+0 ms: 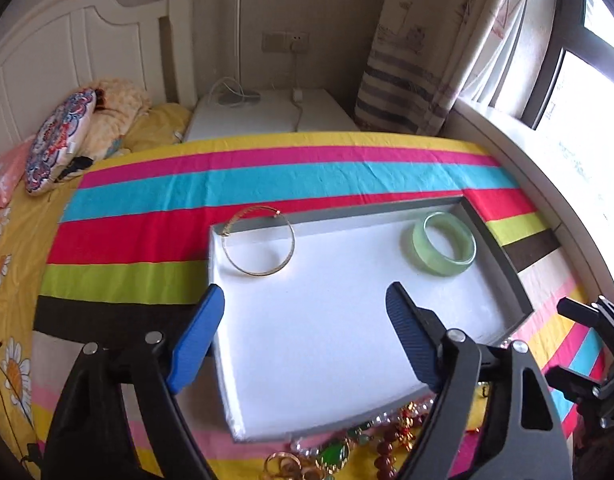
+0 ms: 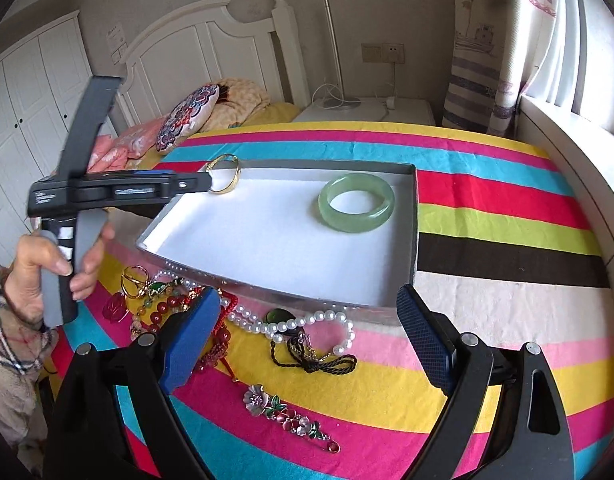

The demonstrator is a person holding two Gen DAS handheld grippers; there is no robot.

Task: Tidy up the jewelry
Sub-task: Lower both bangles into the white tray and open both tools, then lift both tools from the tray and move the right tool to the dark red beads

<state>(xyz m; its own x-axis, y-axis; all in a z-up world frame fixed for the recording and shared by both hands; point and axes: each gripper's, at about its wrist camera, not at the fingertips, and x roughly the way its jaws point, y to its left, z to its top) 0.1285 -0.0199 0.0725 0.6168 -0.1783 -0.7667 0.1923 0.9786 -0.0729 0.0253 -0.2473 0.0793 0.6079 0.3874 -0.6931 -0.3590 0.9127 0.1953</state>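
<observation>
A grey tray with a white lining (image 1: 327,340) (image 2: 267,240) lies on the striped cloth. A gold bangle (image 1: 259,241) (image 2: 227,179) leans on its far left corner. A green jade bangle (image 1: 444,245) (image 2: 356,208) lies flat at its far right. My left gripper (image 1: 305,304) is open and empty above the tray's near part. My right gripper (image 2: 309,312) is open and empty above the loose jewelry: a pearl necklace (image 2: 291,322), red beads (image 2: 175,305), gold rings (image 2: 133,280), a black cord pendant (image 2: 307,356) and a flower brooch (image 2: 287,412).
The loose jewelry pile also shows at the tray's near edge in the left wrist view (image 1: 347,452). A bed with pillows (image 2: 187,118) is on the left, a white nightstand (image 2: 367,110) behind, and a window sill (image 2: 567,168) on the right.
</observation>
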